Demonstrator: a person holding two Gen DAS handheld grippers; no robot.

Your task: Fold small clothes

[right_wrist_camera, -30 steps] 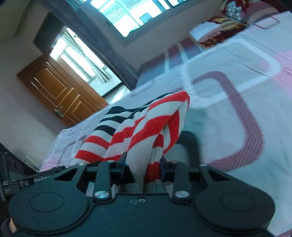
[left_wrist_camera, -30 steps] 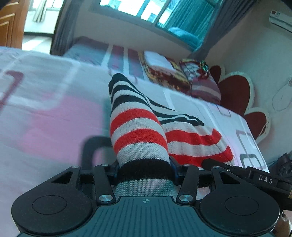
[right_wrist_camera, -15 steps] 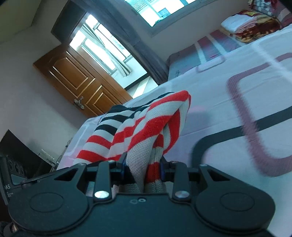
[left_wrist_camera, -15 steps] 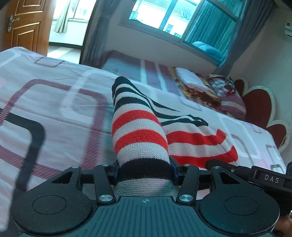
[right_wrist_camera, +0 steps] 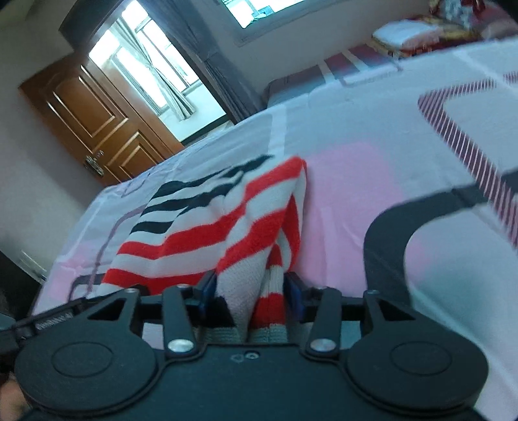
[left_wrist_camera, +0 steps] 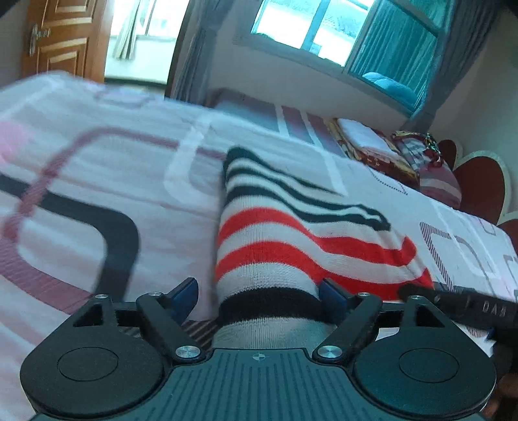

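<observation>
Striped garment (left_wrist_camera: 278, 233): lying on the bed (left_wrist_camera: 97, 181), one end between each pair of tongs.
Left tongs (left_wrist_camera: 259, 291): just opened, pads clear of knit.
Right tongs (right_wrist_camera: 251, 288): just opening, pads beside folded hem.

This is a bedroom in a home, and the bed (left_wrist_camera: 106, 181) fills most of both views under a white sheet printed with pink, maroon and black rounded rectangles. At the far end of the bed lie folded blankets (left_wrist_camera: 365, 142) and a patterned pillow (left_wrist_camera: 430, 168), with a red heart-shaped headboard (left_wrist_camera: 479, 181) just beside them. Beyond the bed, a window (left_wrist_camera: 327, 29) with grey and teal curtains (left_wrist_camera: 453, 48) sits in the wall, and a panelled wooden door (right_wrist_camera: 94, 119) stands off the bed's other side.
</observation>
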